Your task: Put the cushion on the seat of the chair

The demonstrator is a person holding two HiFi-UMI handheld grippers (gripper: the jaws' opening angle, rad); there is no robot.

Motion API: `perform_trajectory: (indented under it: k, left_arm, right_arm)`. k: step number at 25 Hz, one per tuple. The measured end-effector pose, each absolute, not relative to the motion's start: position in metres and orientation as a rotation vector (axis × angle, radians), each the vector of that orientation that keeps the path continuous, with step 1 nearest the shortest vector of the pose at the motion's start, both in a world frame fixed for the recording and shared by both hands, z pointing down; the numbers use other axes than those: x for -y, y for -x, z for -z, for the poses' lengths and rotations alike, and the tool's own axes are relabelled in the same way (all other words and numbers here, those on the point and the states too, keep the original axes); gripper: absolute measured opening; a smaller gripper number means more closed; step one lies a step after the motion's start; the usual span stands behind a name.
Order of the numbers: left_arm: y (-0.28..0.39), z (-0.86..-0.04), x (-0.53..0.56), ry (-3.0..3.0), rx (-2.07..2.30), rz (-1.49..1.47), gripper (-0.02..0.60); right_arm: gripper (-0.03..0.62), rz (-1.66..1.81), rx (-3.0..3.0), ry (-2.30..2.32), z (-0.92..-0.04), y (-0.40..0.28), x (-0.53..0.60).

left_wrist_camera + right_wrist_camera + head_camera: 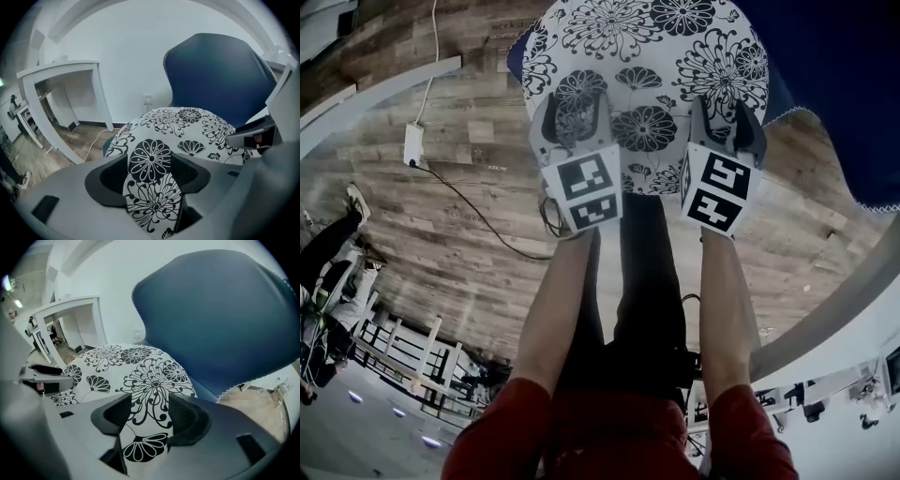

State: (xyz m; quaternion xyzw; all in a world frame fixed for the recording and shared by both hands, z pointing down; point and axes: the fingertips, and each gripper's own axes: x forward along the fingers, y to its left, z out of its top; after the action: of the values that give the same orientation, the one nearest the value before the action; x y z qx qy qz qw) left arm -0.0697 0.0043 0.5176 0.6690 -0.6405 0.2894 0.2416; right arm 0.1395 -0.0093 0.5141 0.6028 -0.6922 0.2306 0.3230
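In the head view the round cushion [647, 75], white cloth printed with black flowers, lies on the seat of the dark blue chair [825, 84], above a wood-plank floor [441, 244]. The left claw [575, 117] and right claw [727, 120] sit at its near edge, side by side. In the left gripper view the left claw [150, 176] is released: its dark ribbed pads stand wide, and a soft fold of the cushion [173, 126] runs between them without looking pinched. Behind it rises the smooth, curved backrest [220, 75] with a stitched rim. In the right gripper view the right claw [150, 420] is likewise released around the padded edge of the cushion [136, 371], which domes up plumply against the backrest [220, 319]. The placing looks nearly done. To finish well, I would draw both claws straight back along the edge without snagging the limp cloth, then check that the cushion sits centred, since its near edge seems to overhang the seat front.
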Motion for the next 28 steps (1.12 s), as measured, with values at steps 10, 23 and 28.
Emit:
perform_trajectory:
  k: [10,23,28]
  left_arm:
    - [0.074,-0.464,-0.004,-1.889,1.773,-0.735,0.278]
    - [0.075,-0.304,-0.020,-2.082,1.790,-0.562,0.276]
    - [0.077,-0.234,-0.031,-2.192,1.777,-0.477,0.276]
  right_arm:
    - [0.236,-0.547,1.866,-1.625,-0.461,-0.126,0.011]
    - [0.236,-0.441,1.938,-1.774,-0.308,-0.118,-0.015]
    - [0.236,-0.373,1.990,-1.855,-0.235,-0.112,-0.029]
